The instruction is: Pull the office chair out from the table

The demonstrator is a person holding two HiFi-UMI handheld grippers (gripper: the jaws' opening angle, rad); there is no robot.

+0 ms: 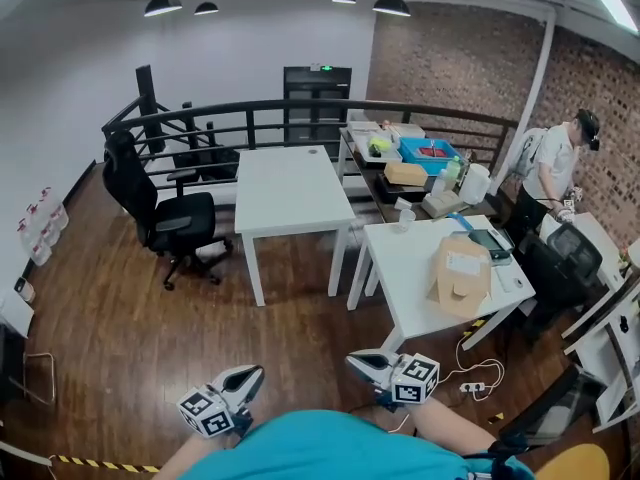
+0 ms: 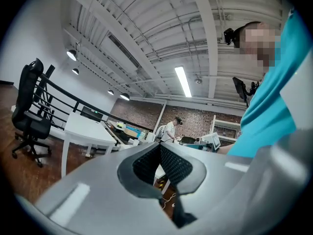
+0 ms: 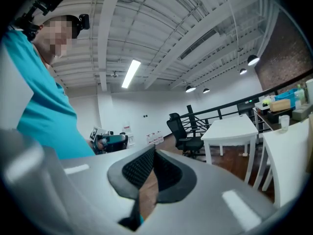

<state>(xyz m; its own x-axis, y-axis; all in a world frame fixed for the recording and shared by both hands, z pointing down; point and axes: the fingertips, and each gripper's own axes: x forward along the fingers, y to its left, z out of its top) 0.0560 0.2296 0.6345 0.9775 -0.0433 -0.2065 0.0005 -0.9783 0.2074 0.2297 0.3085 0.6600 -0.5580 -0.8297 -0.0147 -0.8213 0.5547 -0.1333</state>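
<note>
The black office chair [image 1: 165, 213] stands on the wooden floor, just left of the white table [image 1: 290, 193] and a little apart from it. Both grippers are held low, close to my body and far from the chair. My left gripper [image 1: 252, 373] is shut and empty, and so is my right gripper [image 1: 355, 360]. In the left gripper view the chair [image 2: 30, 111] is at the far left beside the table [image 2: 85, 131], beyond the shut left gripper [image 2: 159, 148]. The right gripper view shows the chair [image 3: 183, 131] and table [image 3: 230, 129] past the shut right gripper [image 3: 152, 153].
A second white table [image 1: 420, 268] carries a cardboard box [image 1: 462, 273]. Behind it is a cluttered dark table [image 1: 400, 193]. A person [image 1: 555, 168] stands at the right near another black chair [image 1: 560, 263]. A black railing [image 1: 250, 118] runs along the back. A power strip [image 1: 475, 386] lies on the floor.
</note>
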